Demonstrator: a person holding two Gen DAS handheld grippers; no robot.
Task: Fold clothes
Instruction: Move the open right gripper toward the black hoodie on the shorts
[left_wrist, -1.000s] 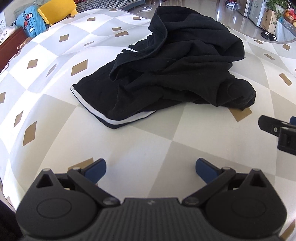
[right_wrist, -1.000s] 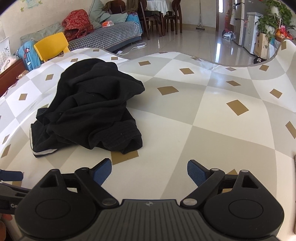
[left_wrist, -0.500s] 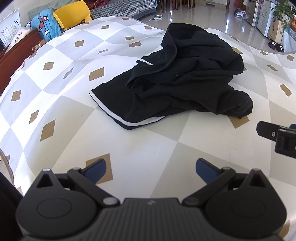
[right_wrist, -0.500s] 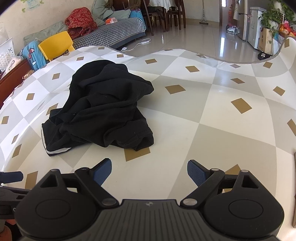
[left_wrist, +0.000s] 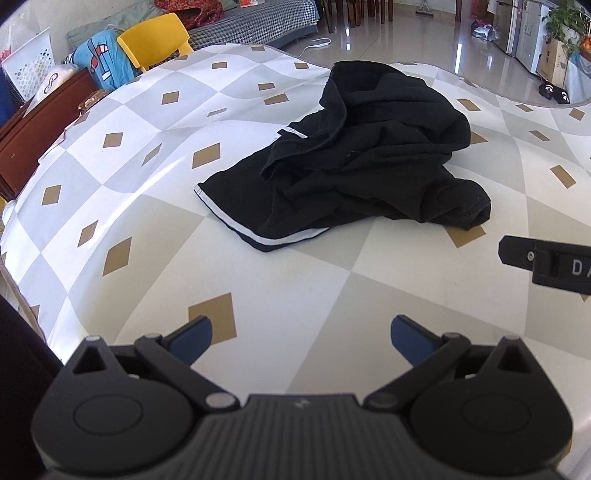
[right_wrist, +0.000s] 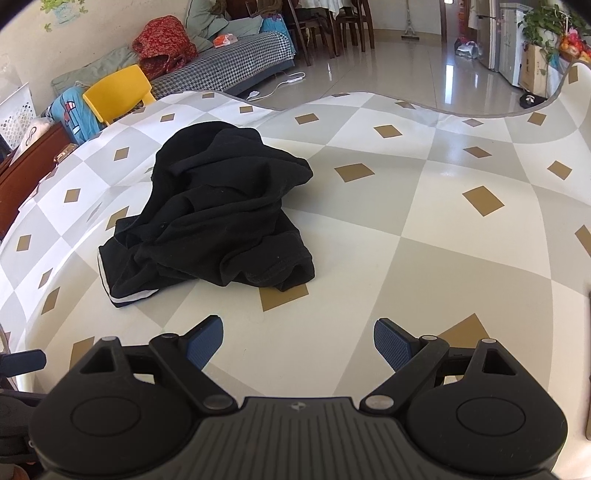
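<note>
A black garment (left_wrist: 362, 162) with a white stripe along one edge lies crumpled in a heap on the checked tablecloth (left_wrist: 147, 192). My left gripper (left_wrist: 301, 338) is open, hovering over bare cloth well short of the heap. In the right wrist view the same black garment (right_wrist: 218, 218) sits ahead and to the left. My right gripper (right_wrist: 298, 343) is open too, with nothing between its blue pads, and stays clear of the fabric. The right gripper's black body shows at the right edge of the left wrist view.
The table's far edge curves away towards a shiny tiled floor (right_wrist: 388, 66). Beyond the left side stand a yellow chair (left_wrist: 155, 38), a brown cabinet (left_wrist: 33, 133) and a checked sofa (right_wrist: 221, 70). A plant and boxes (right_wrist: 546, 48) stand at the far right.
Both grippers have drawn back from the garment and risen, so the heap looks smaller and farther away. Both stayed open. The garment has not moved.
</note>
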